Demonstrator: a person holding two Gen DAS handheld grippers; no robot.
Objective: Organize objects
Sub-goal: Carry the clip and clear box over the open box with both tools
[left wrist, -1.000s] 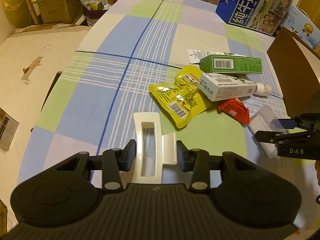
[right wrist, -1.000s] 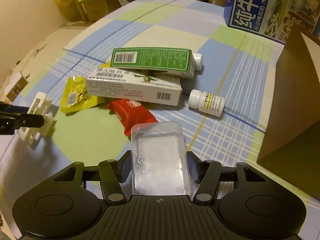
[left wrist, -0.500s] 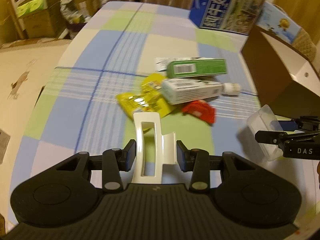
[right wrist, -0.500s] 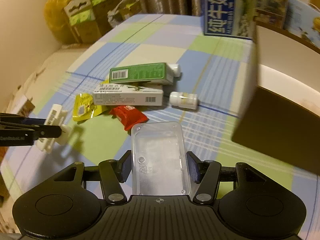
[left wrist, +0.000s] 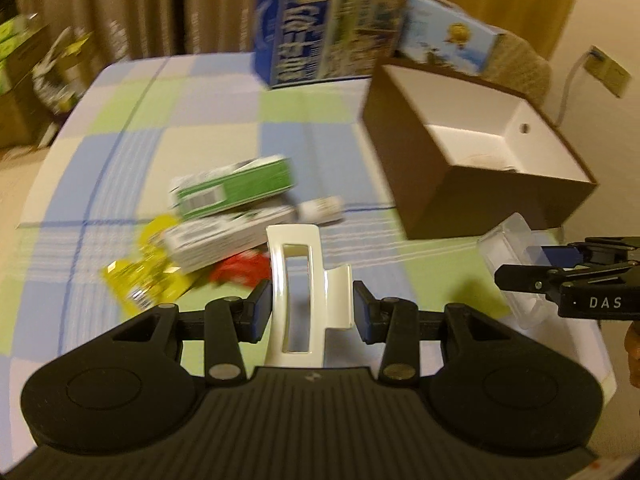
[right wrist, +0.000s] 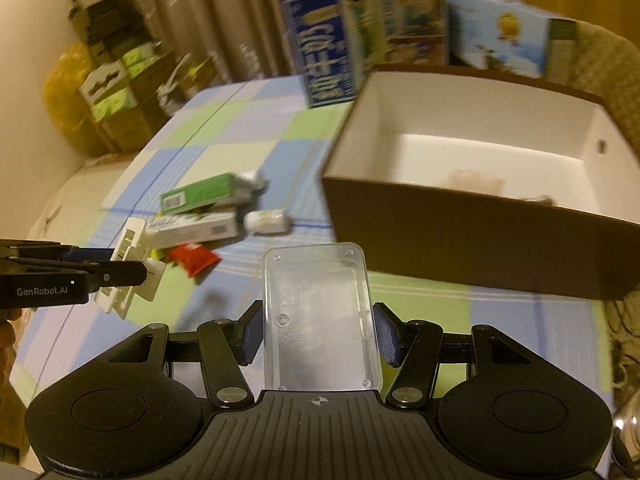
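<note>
Two wrist views, shared table (left wrist: 208, 120)

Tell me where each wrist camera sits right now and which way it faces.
Left wrist: sits behind the left gripper, shut on the white hair clip, facing the pile of packages and the brown box; the right gripper enters at right.
Right wrist: sits behind the right gripper, shut on the clear plastic case, facing the box's open white inside; the left gripper shows at left.
Shared: box, green carton, blue milk carton.
</note>
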